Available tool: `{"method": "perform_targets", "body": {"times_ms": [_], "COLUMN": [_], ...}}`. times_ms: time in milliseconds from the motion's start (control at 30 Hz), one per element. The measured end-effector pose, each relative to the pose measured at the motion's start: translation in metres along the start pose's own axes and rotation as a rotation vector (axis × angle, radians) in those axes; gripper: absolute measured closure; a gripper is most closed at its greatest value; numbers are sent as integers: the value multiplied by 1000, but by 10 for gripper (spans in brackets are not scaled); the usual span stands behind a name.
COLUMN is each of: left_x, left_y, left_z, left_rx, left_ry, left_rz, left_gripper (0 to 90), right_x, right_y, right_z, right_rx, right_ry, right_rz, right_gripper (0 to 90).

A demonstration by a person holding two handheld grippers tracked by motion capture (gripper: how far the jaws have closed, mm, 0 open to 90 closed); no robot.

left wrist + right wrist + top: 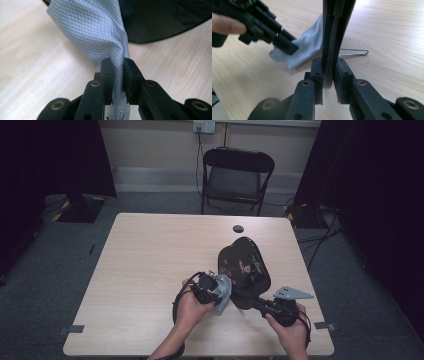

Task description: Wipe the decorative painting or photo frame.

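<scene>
1. my left gripper [216,292] sits just left of the black lacquered tray [245,265], jaws pinched tight on a blue-grey cloth [95,32]. in the left gripper view the cloth runs up from between the jaws toward the tray's dark edge.
2. the tray is my landmark: it stands tilted up on the wooden table [150,270], right of centre, painted face toward the camera. nothing lies in it that i can see.
3. my right gripper [260,306] is at the tray's near lower edge, jaws clamped on its thin rim [329,50], propping it up.
4. i judge the step in hand is wiping the tray, cloth just beside its left side.
5. next i'd press the cloth onto the face and sweep across, right grip firm so the tray doesn't slip.
6. a bent wire [354,52] lies on the table beyond the tray.
</scene>
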State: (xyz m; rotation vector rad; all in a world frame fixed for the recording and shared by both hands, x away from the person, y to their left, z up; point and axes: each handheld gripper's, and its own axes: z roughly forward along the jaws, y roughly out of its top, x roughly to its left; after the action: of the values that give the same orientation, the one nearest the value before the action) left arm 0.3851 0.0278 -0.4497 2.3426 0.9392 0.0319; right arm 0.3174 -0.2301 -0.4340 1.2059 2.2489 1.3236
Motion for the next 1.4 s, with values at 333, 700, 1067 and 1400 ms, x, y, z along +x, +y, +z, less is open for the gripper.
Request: {"method": "perform_targets", "body": {"times_ms": [333, 700, 1067, 1400], "left_x": [0, -3, -19, -45], "left_y": [-10, 13, 66, 92], "left_z": [10, -34, -108, -123], "left_rx": [18, -31, -155, -197], "left_ry": [-4, 14, 49, 31], "left_rz": [-10, 15, 91, 163], "left_gripper": [797, 796, 796, 795], "right_x": [0, -1, 2, 3], "right_y": [-1, -4, -6, -5], "right_z": [-2, -4, -7, -6], "right_rx": [1, -2, -4, -9], "right_ry": [-3, -4, -10, -12], "right_rz": [-1, 14, 17, 16], "right_gripper": [793, 792, 792, 794]}}
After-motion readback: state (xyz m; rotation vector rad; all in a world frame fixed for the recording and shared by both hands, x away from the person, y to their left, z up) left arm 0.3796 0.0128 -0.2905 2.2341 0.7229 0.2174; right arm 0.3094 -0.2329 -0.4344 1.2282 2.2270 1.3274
